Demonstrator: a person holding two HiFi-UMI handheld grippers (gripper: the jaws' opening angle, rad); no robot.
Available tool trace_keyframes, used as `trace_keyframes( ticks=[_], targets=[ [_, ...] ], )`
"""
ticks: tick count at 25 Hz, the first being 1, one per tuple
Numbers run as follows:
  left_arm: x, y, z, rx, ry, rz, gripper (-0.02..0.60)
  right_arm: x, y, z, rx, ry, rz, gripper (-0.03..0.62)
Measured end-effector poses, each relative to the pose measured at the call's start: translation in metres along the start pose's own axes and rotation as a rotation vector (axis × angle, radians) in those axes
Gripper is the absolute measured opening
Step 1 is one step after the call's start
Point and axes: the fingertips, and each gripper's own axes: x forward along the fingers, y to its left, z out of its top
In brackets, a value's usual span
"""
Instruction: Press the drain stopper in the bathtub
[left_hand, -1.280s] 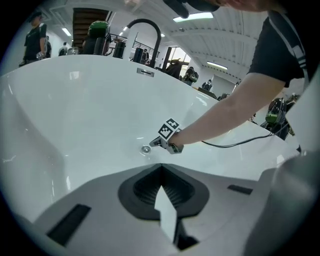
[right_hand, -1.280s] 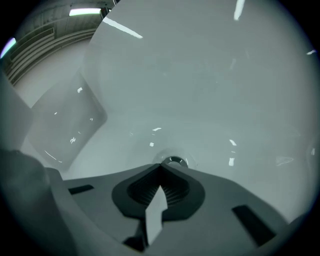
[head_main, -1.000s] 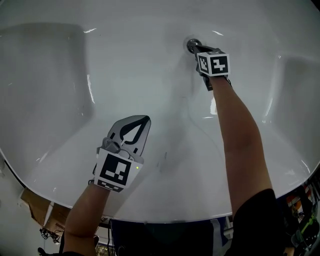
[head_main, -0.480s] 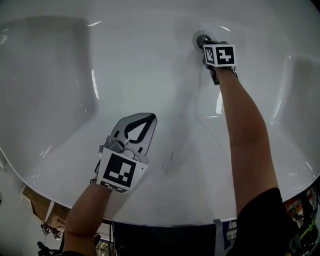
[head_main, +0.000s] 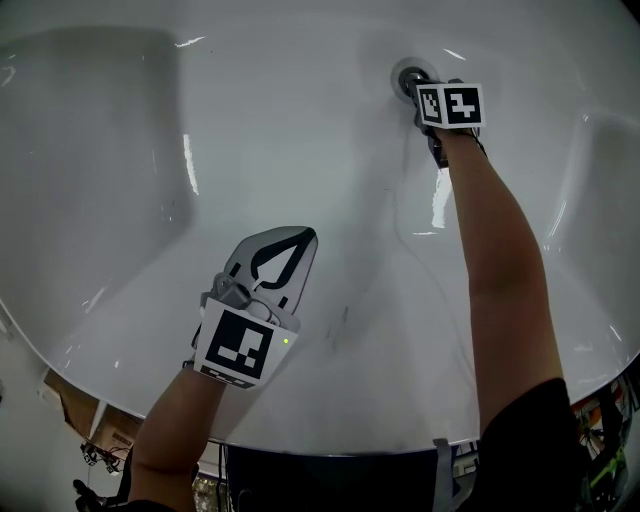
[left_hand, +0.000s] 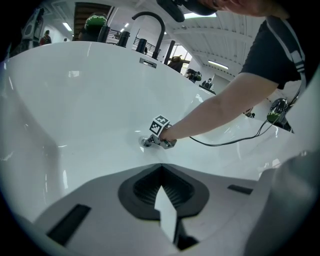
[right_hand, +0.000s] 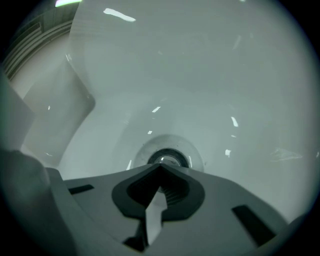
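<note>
The round chrome drain stopper (head_main: 409, 74) sits in the white bathtub floor (head_main: 300, 130) at the far end. In the right gripper view the stopper (right_hand: 168, 159) lies just beyond the tips. My right gripper (head_main: 417, 90) is shut, its tips at the stopper's near edge; I cannot tell if they touch. It holds nothing. My left gripper (head_main: 296, 238) is shut and empty over the near tub wall, far from the drain. From the left gripper view I see the right gripper (left_hand: 156, 140) beside the stopper (left_hand: 146, 142).
The tub's curved walls rise on all sides, with a stepped ledge (head_main: 600, 170) at the right. A thin cable (head_main: 400, 240) trails along the tub floor by the right arm. A black faucet (left_hand: 150, 22) stands on the far rim.
The head view has shifted slightly. The right gripper has stayed at the drain stopper, edging a little closer. The left gripper has hardly moved.
</note>
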Motion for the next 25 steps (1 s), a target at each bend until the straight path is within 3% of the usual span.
trace_keyframes(
  ticks=[3, 10, 16, 19, 25],
  targets=[
    [0.000, -0.001, -0.005, -0.039, 0.018, -0.006, 0.006, 0.001, 0.001, 0.000, -0.046, 0.020, -0.011, 0.011],
    [0.002, 0.000, -0.010, -0.065, 0.018, -0.018, 0.006, 0.005, 0.001, 0.000, -0.038, 0.047, 0.005, 0.011],
    [0.000, 0.002, -0.005, -0.055, 0.014, -0.001, 0.006, 0.005, 0.001, 0.001, -0.050, 0.024, -0.042, 0.011],
    [-0.003, 0.001, 0.004, -0.005, 0.005, 0.017, 0.006, 0.000, -0.001, 0.001, -0.026, 0.040, -0.076, 0.011],
    [-0.024, -0.015, 0.026, 0.009, -0.010, 0.020, 0.006, -0.054, 0.011, 0.005, 0.045, -0.009, -0.074, 0.011]
  ],
)
